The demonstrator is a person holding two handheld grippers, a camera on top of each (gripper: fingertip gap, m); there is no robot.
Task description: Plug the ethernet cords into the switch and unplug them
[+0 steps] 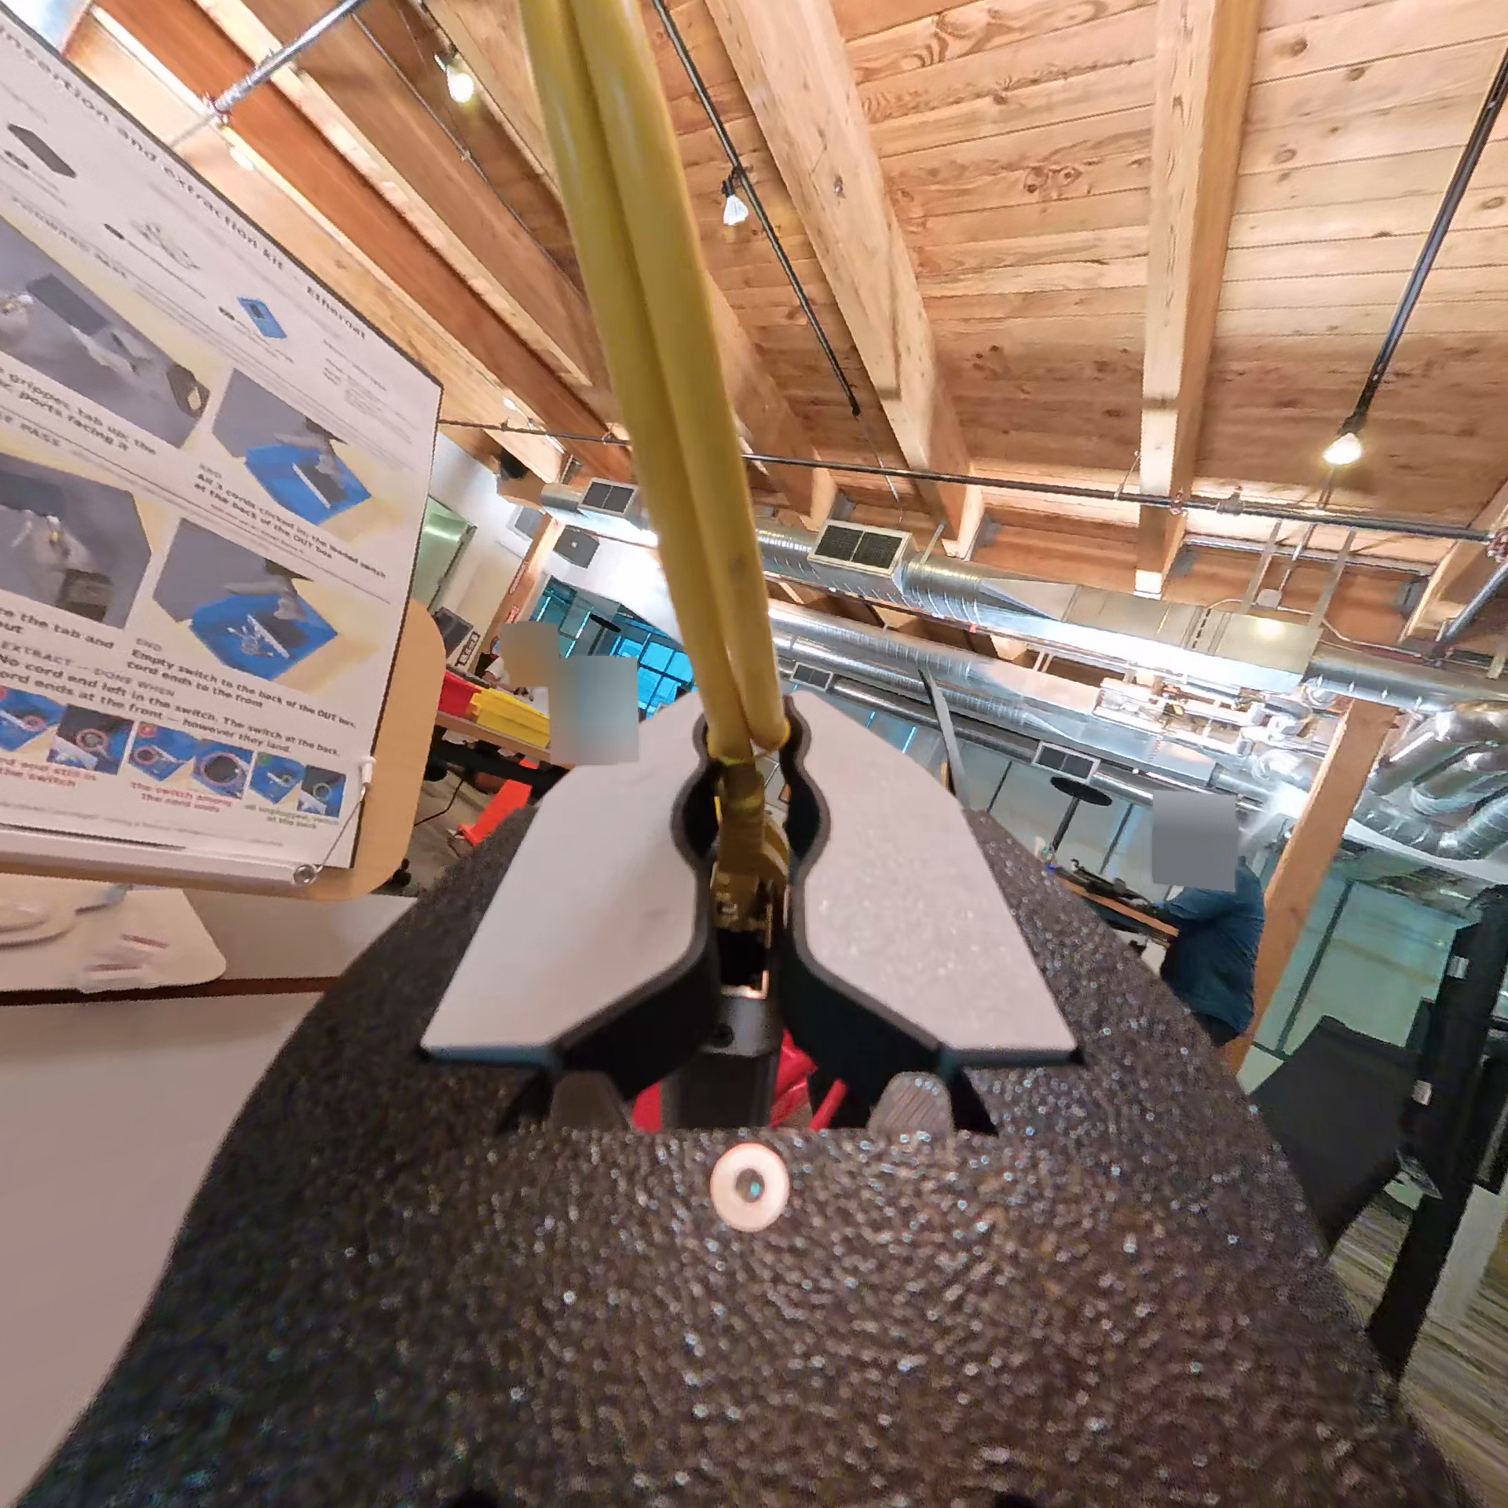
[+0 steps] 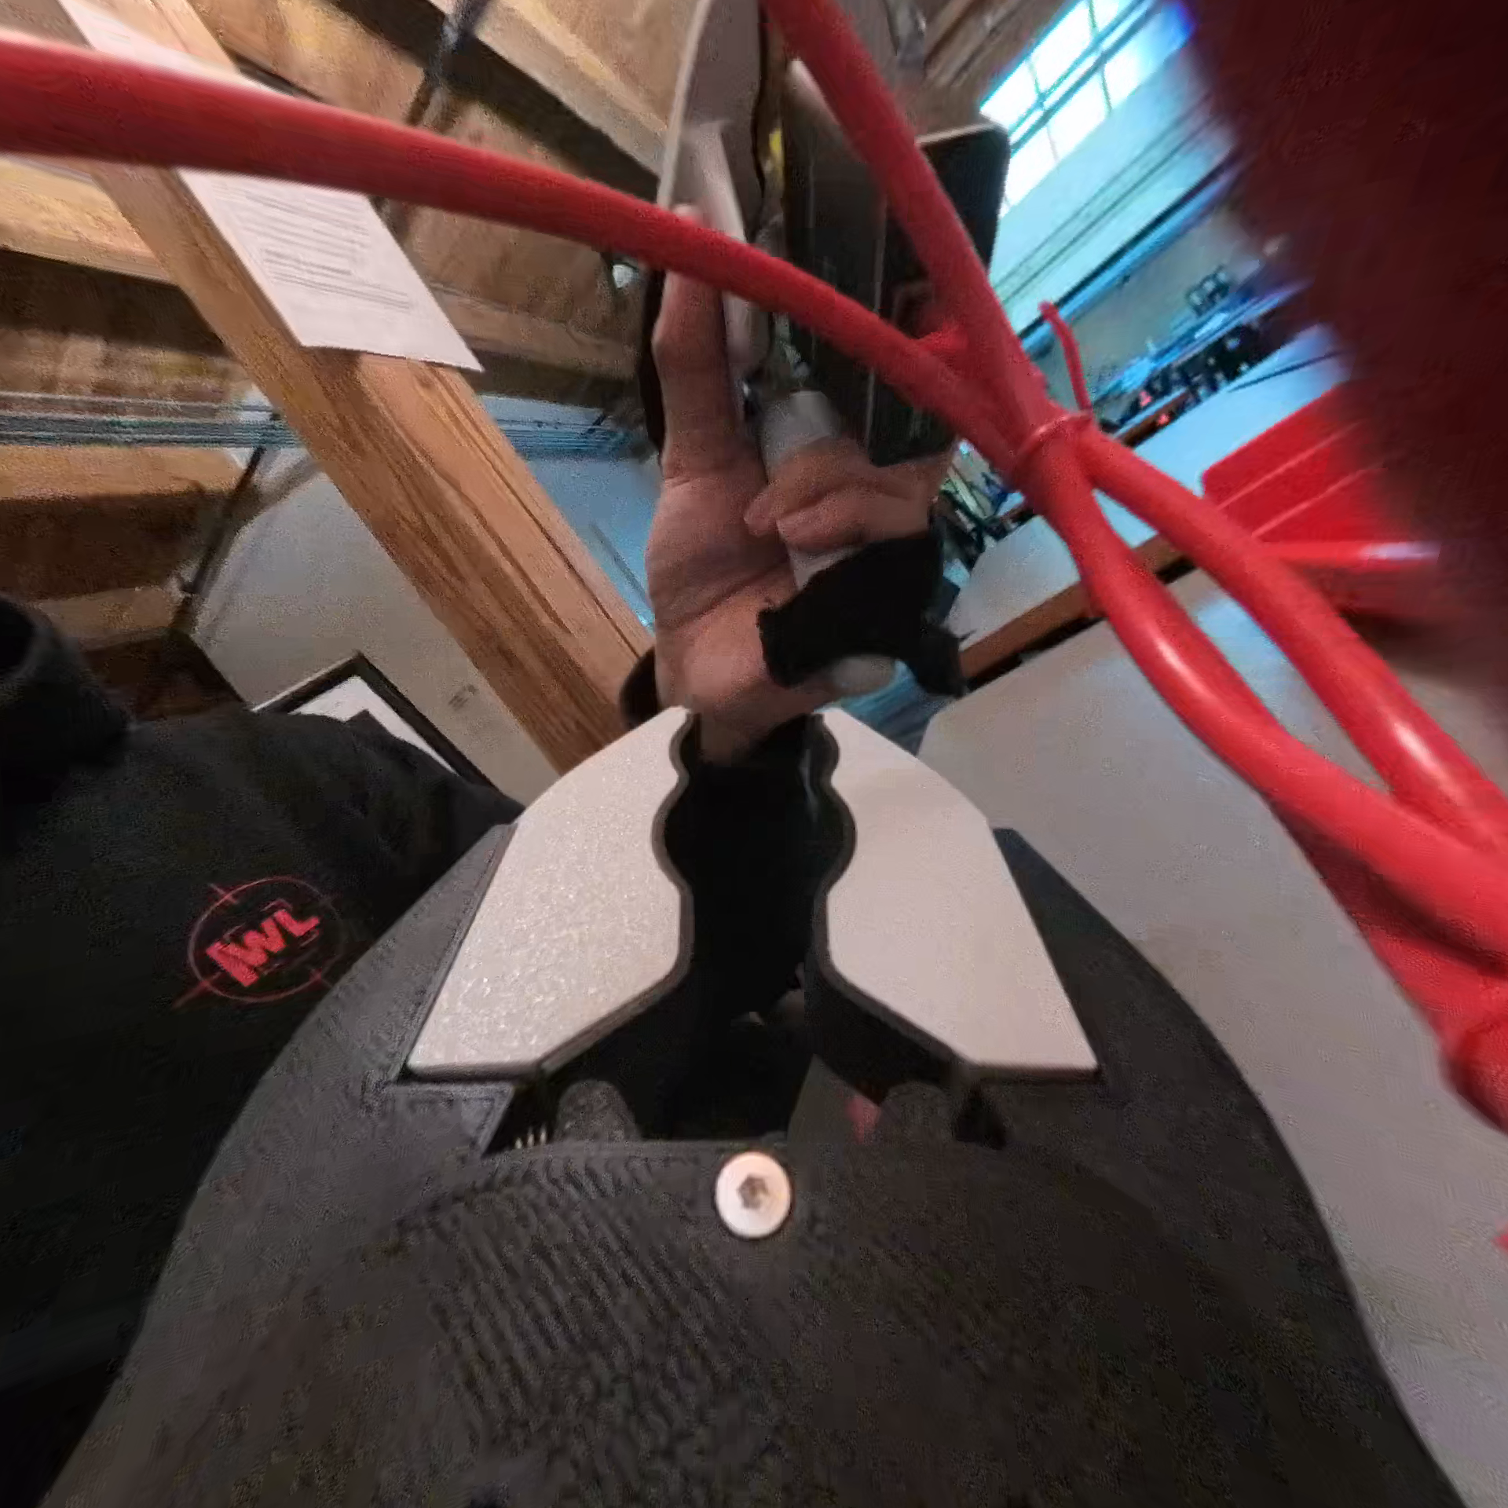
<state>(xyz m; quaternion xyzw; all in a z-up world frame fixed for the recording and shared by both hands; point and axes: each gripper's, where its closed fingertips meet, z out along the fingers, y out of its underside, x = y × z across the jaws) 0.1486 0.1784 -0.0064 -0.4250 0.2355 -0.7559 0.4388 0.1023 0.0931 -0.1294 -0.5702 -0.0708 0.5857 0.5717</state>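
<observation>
My left gripper (image 1: 747,726) points up at the ceiling and is shut on the plug (image 1: 747,865) of a doubled yellow ethernet cord (image 1: 653,326), which runs up out of frame. Just behind the plug, between the jaws, sits a black body with a metal port, apparently the switch (image 1: 738,1028), with a bit of red cord (image 1: 796,1077) under it. In the right wrist view a tied red cord bundle (image 2: 571,212) hangs close across the lens. My right gripper (image 2: 752,730) has its jaws a little apart, with only a dark sleeve behind. It faces the hand (image 2: 702,530) holding the left gripper (image 2: 710,163).
An instruction board (image 1: 204,490) stands at the left on the white table (image 1: 122,1142). A red bin (image 2: 1322,506) sits on the table at the right. A wooden post (image 2: 457,506) and the person's black top (image 2: 163,938) are close by. Another person (image 1: 1216,946) works far off.
</observation>
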